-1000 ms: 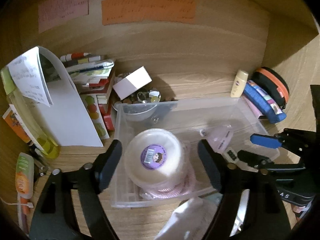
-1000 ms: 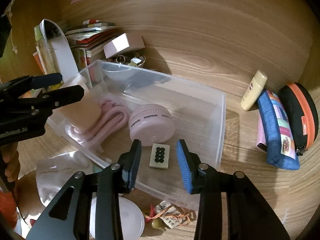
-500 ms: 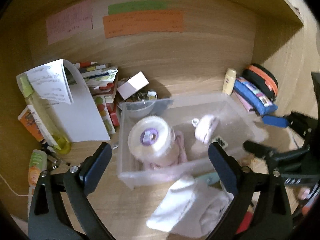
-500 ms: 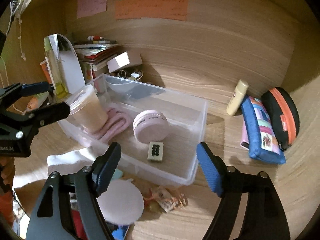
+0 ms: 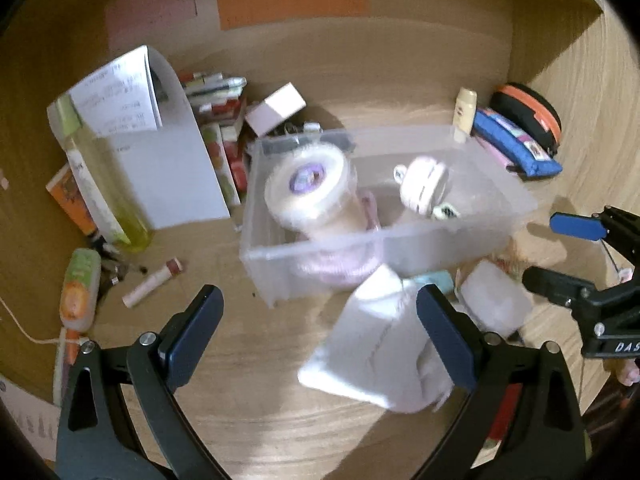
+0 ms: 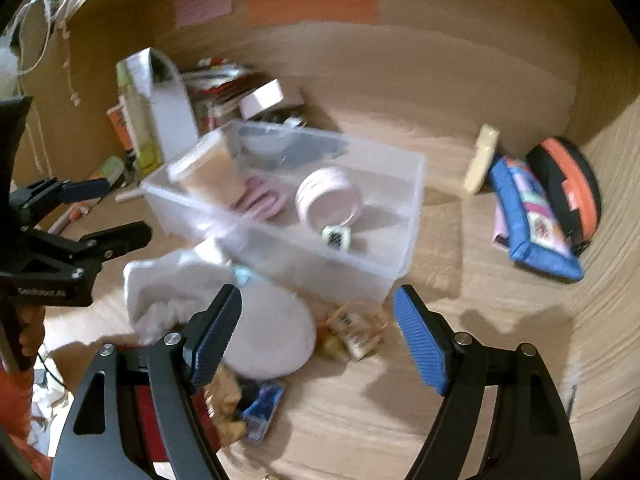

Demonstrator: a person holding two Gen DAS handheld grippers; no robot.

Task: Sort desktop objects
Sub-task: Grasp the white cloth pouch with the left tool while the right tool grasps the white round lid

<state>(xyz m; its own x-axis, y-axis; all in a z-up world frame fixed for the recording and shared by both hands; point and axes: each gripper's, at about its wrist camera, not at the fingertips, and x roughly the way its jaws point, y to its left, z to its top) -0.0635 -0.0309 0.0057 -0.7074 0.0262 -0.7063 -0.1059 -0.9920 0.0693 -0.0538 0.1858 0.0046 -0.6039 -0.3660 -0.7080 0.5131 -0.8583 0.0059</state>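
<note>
A clear plastic bin (image 5: 516, 204) (image 6: 416, 184) stands mid-desk. In it are a lidded cream cup (image 5: 308, 188) (image 6: 208, 172), a pink cord (image 6: 260, 202), a round pink case (image 5: 424, 184) (image 6: 326, 196) and a small white tile with dark dots (image 6: 337, 237). My left gripper (image 5: 318, 332) is open and empty, pulled back above the desk in front of the bin. My right gripper (image 6: 318, 332) is open and empty, in front of the bin's right end. A white cloth (image 5: 376, 340) (image 6: 168, 288) and a round white lid (image 6: 272, 328) lie in front of the bin.
At the left are a white folder (image 5: 168, 168), a yellow-green bottle (image 5: 104, 196), stacked books (image 5: 224, 120) and a lip balm tube (image 5: 152, 282). At the right are a cream tube (image 6: 482, 158), a blue pouch (image 6: 532, 224) and a black-orange case (image 6: 568, 184). Snack wrappers (image 6: 352, 328) lie by the lid.
Both grippers have opened wide and drawn back from the bin. The cup, which was between the left fingers, now stands free in the bin; the tile lies in the bin.
</note>
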